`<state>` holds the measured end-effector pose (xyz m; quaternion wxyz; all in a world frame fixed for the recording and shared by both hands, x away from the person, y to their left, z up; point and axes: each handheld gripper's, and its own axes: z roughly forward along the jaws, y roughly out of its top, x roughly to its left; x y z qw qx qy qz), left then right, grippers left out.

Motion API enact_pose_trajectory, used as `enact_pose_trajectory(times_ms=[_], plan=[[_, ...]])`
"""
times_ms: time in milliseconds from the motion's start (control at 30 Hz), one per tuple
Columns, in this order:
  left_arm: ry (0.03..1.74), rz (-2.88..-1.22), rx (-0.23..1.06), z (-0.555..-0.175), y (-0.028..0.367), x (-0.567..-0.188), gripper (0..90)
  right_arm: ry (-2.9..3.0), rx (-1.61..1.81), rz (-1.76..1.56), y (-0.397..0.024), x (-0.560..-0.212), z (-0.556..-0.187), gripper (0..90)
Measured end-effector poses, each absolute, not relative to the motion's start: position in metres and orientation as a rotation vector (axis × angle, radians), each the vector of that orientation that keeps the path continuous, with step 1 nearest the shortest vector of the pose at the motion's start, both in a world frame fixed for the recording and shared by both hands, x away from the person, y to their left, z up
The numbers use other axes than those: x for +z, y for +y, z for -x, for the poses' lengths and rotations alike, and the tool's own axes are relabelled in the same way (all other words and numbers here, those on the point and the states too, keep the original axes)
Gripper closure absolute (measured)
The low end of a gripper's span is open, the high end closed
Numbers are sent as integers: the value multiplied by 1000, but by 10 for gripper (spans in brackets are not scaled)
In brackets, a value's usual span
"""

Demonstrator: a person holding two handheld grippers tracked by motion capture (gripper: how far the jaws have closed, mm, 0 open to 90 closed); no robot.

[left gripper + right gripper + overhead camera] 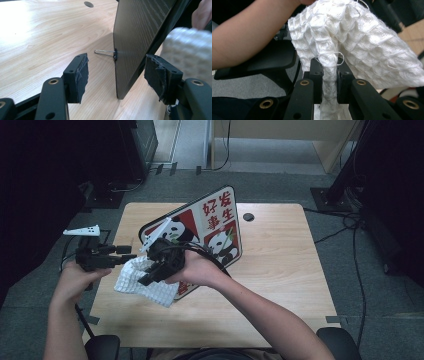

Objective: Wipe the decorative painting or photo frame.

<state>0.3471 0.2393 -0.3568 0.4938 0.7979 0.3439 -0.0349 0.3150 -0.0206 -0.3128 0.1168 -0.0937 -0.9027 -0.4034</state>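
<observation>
White waffle cloth (362,50) clamped in right hand-held gripper (329,75), held above desk (280,270) against panda board (220,227). Left hand-held gripper (116,72) jaws spread apart, board edge between pads, untouched.

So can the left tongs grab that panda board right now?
Probably yes. The left tongs stand open with the panda board edge between the pads, nothing blocking. The white cloth hangs off to one side.

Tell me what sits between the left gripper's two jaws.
In the left gripper view, the dark edge of the panda board stands between the open jaws of the left gripper, untouched by either pad.
</observation>
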Motion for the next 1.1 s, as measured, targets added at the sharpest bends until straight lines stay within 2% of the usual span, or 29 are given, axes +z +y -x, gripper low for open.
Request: enact_pose_trajectory(times_ms=[333,600,1100], plan=[[843,-1924,-73,-343,245,-355,357,-2661,-1227,224,-6,-283,-321,797],[848,-1920,-68,-343,247,-355,357,-2669,-1322,333,-18,-261,-344,798],[851,-1921,-74,-344,246,-355,350,-2683,-1312,446,-39,-272,-358,801]])
